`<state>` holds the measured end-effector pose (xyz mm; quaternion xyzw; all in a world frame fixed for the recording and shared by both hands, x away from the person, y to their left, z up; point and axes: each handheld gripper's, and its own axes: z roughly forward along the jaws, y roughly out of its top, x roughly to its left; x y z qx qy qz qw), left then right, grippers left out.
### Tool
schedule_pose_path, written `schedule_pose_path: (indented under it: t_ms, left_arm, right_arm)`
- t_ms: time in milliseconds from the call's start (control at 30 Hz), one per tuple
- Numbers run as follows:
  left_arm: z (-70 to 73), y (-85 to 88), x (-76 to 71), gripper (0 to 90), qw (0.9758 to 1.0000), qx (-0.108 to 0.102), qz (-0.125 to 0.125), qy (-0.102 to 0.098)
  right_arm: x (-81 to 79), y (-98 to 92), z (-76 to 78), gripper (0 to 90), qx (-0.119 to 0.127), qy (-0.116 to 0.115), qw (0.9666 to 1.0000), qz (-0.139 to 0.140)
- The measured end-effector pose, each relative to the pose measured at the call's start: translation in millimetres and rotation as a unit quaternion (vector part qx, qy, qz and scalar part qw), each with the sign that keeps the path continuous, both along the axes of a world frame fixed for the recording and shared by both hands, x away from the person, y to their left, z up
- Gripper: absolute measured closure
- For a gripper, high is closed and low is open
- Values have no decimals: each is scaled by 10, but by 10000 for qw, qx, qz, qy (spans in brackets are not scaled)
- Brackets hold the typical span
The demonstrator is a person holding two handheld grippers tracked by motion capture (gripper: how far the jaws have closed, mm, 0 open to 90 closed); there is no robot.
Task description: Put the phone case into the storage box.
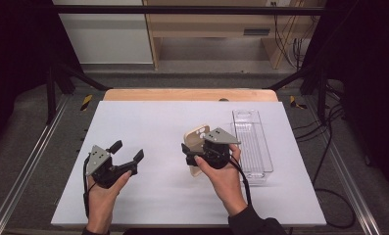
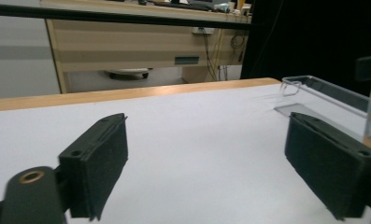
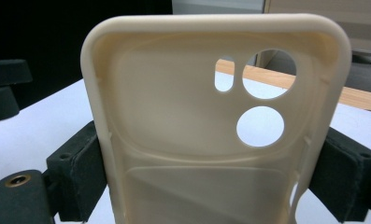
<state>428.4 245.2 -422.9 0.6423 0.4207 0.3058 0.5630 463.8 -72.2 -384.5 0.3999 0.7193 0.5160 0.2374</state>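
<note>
A cream phone case [image 1: 196,134] with round camera cut-outs stands on edge above the white table. My right gripper [image 1: 198,148] is shut on it, and in the right gripper view both pads press the long sides of the case [image 3: 183,140], whose hollow inside faces the camera. My left gripper [image 1: 128,151] hovers low over the table's front left, apart from the case, with its jaws wide open. Nothing lies between its pads [image 2: 99,163].
A clear, oblong plastic box [image 1: 253,142] lies on the white table sheet [image 1: 148,122] just right of the case; it also appears far right as the clear box [image 2: 323,91]. Black frame rails and cables flank the table. A wooden desk stands behind.
</note>
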Motion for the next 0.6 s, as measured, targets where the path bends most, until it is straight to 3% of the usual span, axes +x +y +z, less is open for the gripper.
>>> schedule_pose_path:
  t_ms: [300, 600]
  left_arm:
    - [-190, 231, -100, 63, 9999, -87, 110, -89]
    - [-252, 441, -164, 39, 9996, -179, 102, -196]
  right_arm:
    - [34, -103, 8, 115, 177, -29, 9998, -7]
    - [96, -148, 37, 116, 199, -32, 9997, -99]
